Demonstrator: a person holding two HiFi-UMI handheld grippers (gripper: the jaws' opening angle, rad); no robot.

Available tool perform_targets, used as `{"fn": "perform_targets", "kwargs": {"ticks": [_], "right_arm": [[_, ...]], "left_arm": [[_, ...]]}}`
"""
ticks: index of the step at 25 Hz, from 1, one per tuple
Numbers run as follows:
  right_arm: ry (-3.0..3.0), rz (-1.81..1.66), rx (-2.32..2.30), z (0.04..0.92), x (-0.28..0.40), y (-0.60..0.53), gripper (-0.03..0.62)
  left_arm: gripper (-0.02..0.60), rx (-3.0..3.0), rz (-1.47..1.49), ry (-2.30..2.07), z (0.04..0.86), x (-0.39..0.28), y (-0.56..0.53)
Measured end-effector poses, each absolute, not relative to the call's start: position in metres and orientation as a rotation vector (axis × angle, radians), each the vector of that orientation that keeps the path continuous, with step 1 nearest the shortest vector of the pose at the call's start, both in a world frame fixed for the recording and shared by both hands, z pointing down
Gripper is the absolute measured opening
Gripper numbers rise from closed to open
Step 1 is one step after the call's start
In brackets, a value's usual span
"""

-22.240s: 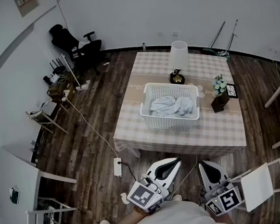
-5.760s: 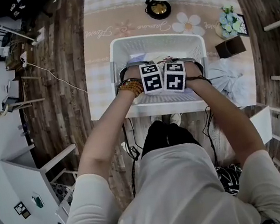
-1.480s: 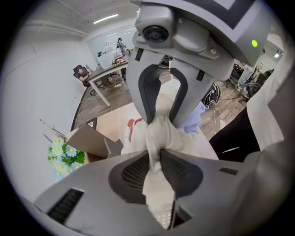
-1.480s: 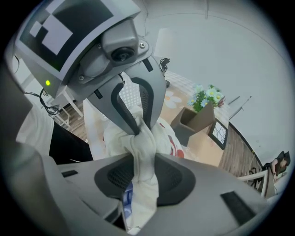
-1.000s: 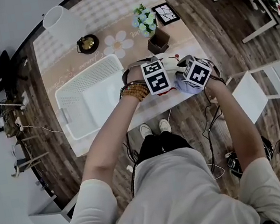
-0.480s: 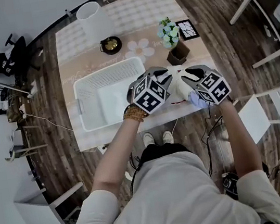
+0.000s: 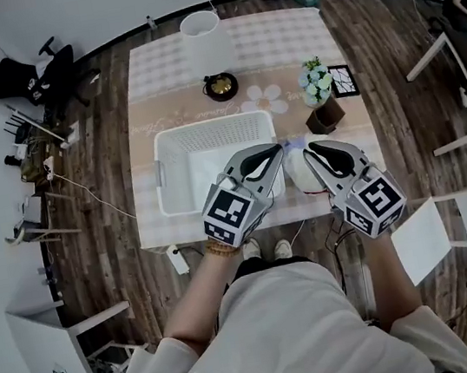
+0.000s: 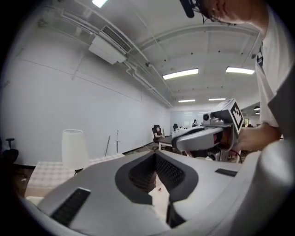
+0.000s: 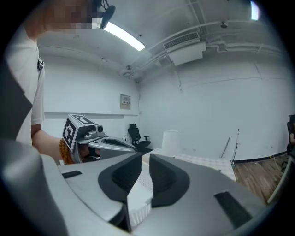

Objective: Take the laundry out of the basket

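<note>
The white laundry basket stands empty on the checked table. Pale laundry lies on the table just right of the basket, partly hidden by both grippers. My left gripper is held up over the basket's right edge, shut with nothing in it; its jaws meet in the left gripper view. My right gripper hovers above the laundry. Its jaws have just been closing and show a narrow gap with nothing between them. Through that gap the basket's rim shows.
A white-shaded lamp on a dark base, a flower pot, a brown box and a small picture frame stand at the table's far side. A white chair is at the near right; a power strip lies on the floor at left.
Both grippers have lifted off the laundry pile and come up toward the person. The left jaws have shut and the right jaws have narrowed. The laundry stays on the table.
</note>
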State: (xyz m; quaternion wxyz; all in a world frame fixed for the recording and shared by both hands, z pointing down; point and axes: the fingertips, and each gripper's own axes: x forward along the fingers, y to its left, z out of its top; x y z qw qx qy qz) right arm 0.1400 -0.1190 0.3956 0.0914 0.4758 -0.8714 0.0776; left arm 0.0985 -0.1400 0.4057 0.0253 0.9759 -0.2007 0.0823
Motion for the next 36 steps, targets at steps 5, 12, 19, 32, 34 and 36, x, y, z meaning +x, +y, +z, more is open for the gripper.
{"fn": "perform_targets", "kwargs": {"ticks": [5,12,19,32,34,36], "right_arm": [[-2.71,0.162,1.394,0.354,0.102,-0.101,0.02],[-2.767,0.081,1.393,0.341,0.074,-0.085,0.006],[-2.762,0.074,1.417,0.342,0.067,-0.085,0.005],[-2.752,0.071,1.423,0.338,0.059,-0.088,0.006],[-2.751,0.072,1.422,0.337,0.056,-0.089,0.006],[-2.749,0.071,1.419,0.336,0.053,-0.09,0.006]], "left_arm": [[0.023,3.018,0.049,-0.691,0.365,0.066,-0.117],[0.024,3.005,-0.025,-0.754,0.348,0.043,-0.096],[0.025,2.974,-0.015,-0.805,0.355,0.03,-0.093],[0.025,2.96,-0.049,-0.823,0.351,0.018,-0.099],[0.025,2.964,-0.055,-0.82,0.349,0.016,-0.1],[0.025,2.969,-0.062,-0.817,0.346,0.013,-0.1]]}}
